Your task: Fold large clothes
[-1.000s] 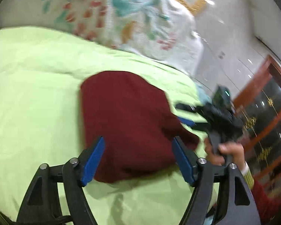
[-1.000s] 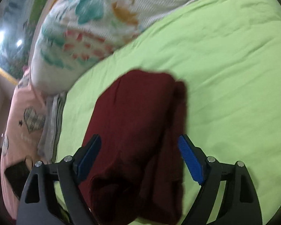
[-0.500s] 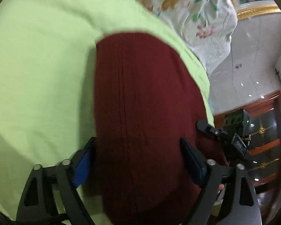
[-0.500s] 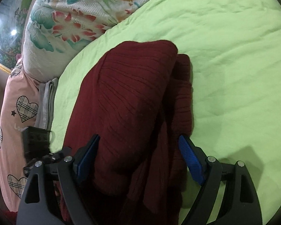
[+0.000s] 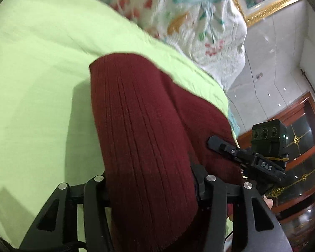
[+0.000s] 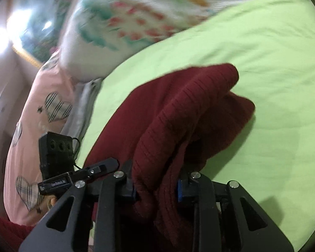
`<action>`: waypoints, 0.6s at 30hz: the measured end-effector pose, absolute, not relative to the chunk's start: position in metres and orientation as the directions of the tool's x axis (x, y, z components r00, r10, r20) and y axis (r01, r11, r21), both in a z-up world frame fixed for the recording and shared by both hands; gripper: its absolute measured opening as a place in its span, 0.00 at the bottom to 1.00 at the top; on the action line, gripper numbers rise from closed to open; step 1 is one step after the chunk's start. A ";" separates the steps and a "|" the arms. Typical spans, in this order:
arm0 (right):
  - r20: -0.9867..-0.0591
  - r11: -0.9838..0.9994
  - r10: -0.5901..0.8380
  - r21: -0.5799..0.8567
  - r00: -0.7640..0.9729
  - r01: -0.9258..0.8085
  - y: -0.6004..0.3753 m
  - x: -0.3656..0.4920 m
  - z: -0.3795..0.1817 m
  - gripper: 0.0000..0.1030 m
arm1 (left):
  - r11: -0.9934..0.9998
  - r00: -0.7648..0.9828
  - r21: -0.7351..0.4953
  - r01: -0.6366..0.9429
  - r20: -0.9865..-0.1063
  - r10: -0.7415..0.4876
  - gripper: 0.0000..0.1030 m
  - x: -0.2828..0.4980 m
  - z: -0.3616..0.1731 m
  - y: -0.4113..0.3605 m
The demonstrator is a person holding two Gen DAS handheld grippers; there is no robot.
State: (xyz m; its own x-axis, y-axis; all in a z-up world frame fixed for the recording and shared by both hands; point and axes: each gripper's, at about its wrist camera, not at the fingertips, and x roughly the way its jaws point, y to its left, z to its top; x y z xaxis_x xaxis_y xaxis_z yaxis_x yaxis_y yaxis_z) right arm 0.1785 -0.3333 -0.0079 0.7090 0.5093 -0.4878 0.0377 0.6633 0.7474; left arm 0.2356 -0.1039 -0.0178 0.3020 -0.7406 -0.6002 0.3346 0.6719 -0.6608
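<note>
**Both grippers clamped on the maroon sweater**

The folded maroon sweater [image 5: 140, 130] lies on the lime-green bed sheet [image 5: 35, 79], its far edge pointing toward the floral quilt [image 5: 195, 21] bunched up at the head of the bed. The left gripper [image 5: 151, 187] has its jaws closed in on the near end of the sweater, ribbed knit bulging up between them and hiding the pads. Just to the right of the sweater in this view, the other gripper's black body and camera block sit at the cloth's edge.

Over in the right wrist view, the right gripper [image 6: 156, 189] has its jaws pressed onto a thick bundle of sweater [image 6: 178, 109] layers, blue pads showing at either side of the cloth. The sweater's folded layers spread away from the jaws across the bed sheet [image 6: 273, 63], the top layer ending in a rounded corner. Left of the sweater lies a pink pillow with plaid hearts [image 6: 42, 113], with the quilt [image 6: 126, 21] beyond it
</note>
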 end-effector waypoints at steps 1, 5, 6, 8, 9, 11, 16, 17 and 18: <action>-0.476 0.662 0.520 0.749 0.710 0.018 -0.323 0.182 -0.006 0.26 | 0.685 0.325 -0.646 0.337 -0.603 -0.729 0.50 0.230 -0.011 -0.091; -0.410 0.619 0.588 0.783 0.698 -0.061 -0.286 0.203 -0.006 0.26 | 0.745 0.418 -0.570 0.345 -0.617 -0.666 0.50 0.210 0.009 -0.043; -0.405 0.613 0.597 0.787 0.693 -0.068 -0.281 0.207 -0.009 0.26 | 0.755 0.431 -0.562 0.338 -0.621 -0.655 0.50 0.206 0.010 -0.031; -0.409 0.596 0.613 0.801 0.676 -0.055 -0.272 0.214 -0.021 0.25 | 0.769 0.432 -0.557 0.315 -0.637 -0.639 0.50 0.201 0.002 -0.012; -0.418 0.589 0.619 0.807 0.665 -0.042 -0.270 0.215 -0.029 0.25 | 0.776 0.426 -0.554 0.302 -0.649 -0.630 0.50 0.200 -0.006 -0.006; -0.455 0.594 0.618 0.805 0.641 -0.002 -0.264 0.216 -0.044 0.24 | 0.787 0.414 -0.549 0.281 -0.670 -0.616 0.50 0.199 -0.025 -0.001; -0.484 0.580 0.616 0.812 0.621 0.058 -0.268 0.211 -0.065 0.24 | 0.790 0.422 -0.544 0.282 -0.670 -0.611 0.54 0.199 -0.041 -0.003; -0.484 0.573 0.620 0.817 0.617 0.065 -0.270 0.211 -0.067 0.24 | 0.794 0.420 -0.538 0.283 -0.675 -0.607 0.56 0.200 -0.042 -0.003; -0.482 0.565 0.625 0.822 0.613 0.071 -0.270 0.212 -0.068 0.25 | 0.795 0.415 -0.538 0.281 -0.679 -0.606 0.58 0.201 -0.042 -0.004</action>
State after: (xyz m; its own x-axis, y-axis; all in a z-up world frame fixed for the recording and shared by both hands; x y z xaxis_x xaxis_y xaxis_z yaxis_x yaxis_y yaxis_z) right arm 0.2119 -0.2705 -0.0679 0.6133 0.6255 -0.4824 0.0708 0.5647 0.8223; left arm 0.2006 -0.0041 -0.0417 0.4153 -0.6058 -0.6786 0.2808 0.7949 -0.5378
